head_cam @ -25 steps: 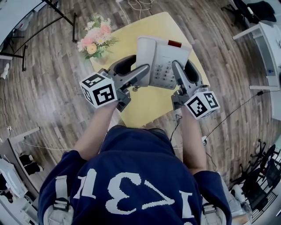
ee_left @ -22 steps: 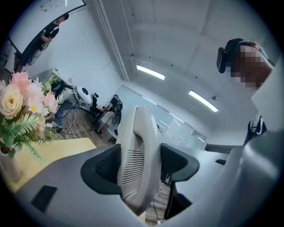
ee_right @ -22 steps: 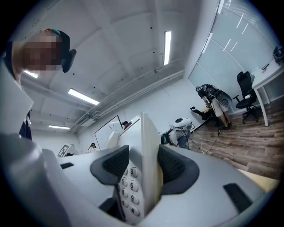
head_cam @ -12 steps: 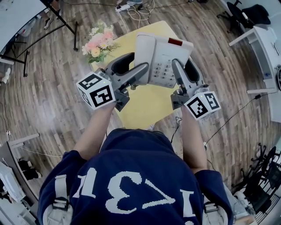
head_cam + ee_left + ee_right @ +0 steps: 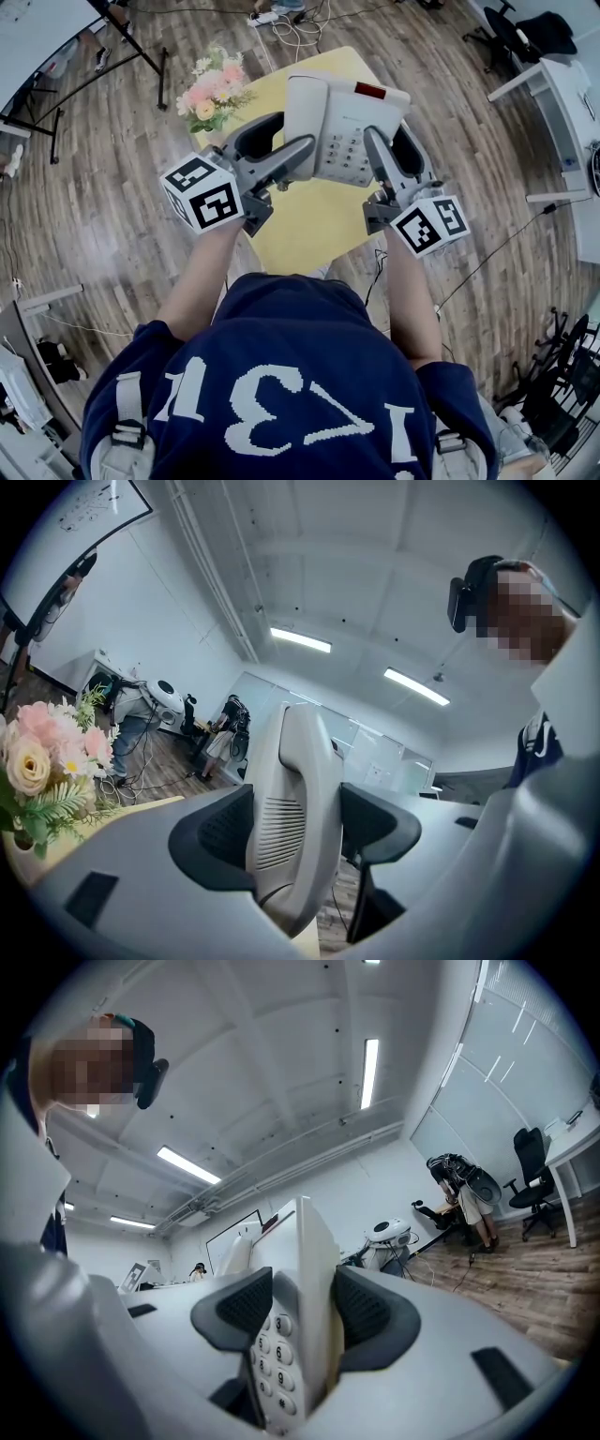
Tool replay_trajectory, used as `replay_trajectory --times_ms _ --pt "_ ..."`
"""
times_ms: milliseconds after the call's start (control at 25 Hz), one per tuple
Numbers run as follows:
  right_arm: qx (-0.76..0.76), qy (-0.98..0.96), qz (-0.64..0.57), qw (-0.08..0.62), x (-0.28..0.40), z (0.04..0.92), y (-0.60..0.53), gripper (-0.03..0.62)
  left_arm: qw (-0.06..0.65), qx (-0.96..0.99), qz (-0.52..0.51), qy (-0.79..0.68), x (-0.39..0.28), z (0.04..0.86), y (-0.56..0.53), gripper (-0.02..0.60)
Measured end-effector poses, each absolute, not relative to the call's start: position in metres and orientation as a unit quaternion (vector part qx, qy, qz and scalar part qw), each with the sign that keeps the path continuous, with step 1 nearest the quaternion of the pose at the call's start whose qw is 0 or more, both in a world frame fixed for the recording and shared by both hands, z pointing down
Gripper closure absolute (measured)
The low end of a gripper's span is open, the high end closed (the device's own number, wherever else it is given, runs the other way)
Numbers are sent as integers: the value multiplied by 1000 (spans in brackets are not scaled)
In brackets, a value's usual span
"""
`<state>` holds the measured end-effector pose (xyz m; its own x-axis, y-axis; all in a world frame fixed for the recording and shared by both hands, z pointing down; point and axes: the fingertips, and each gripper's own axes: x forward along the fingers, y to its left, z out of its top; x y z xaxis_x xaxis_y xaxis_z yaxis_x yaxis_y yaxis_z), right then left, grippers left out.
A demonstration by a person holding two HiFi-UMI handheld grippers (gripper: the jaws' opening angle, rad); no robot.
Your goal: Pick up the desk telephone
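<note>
The white desk telephone (image 5: 342, 127) with its keypad and a red patch hangs in the air above the yellow table (image 5: 314, 216), tilted towards me. My left gripper (image 5: 298, 150) is shut on its left side, where the handset (image 5: 295, 808) lies between the dark pads. My right gripper (image 5: 375, 145) is shut on the telephone's right edge (image 5: 305, 1316), next to the number keys. Both grippers carry it between them.
A bunch of pink and white flowers (image 5: 211, 89) stands at the table's far left corner. Cables (image 5: 291, 14) lie on the wooden floor beyond the table. A white desk (image 5: 572, 84) and office chairs stand at the right.
The telephone and both grippers have risen a little towards me, and the table looks slightly smaller beneath them. The hold is the same.
</note>
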<state>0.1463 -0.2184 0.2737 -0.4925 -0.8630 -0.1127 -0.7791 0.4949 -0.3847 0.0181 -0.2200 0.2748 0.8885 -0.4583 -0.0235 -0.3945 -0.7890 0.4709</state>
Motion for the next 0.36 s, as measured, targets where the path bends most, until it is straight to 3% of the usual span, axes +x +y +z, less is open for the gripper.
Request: replay_trajectory --times_ms 360 --pt "-483 851 -147 147 156 277 -213 373 227 945 -59 -227 28 277 -215 296"
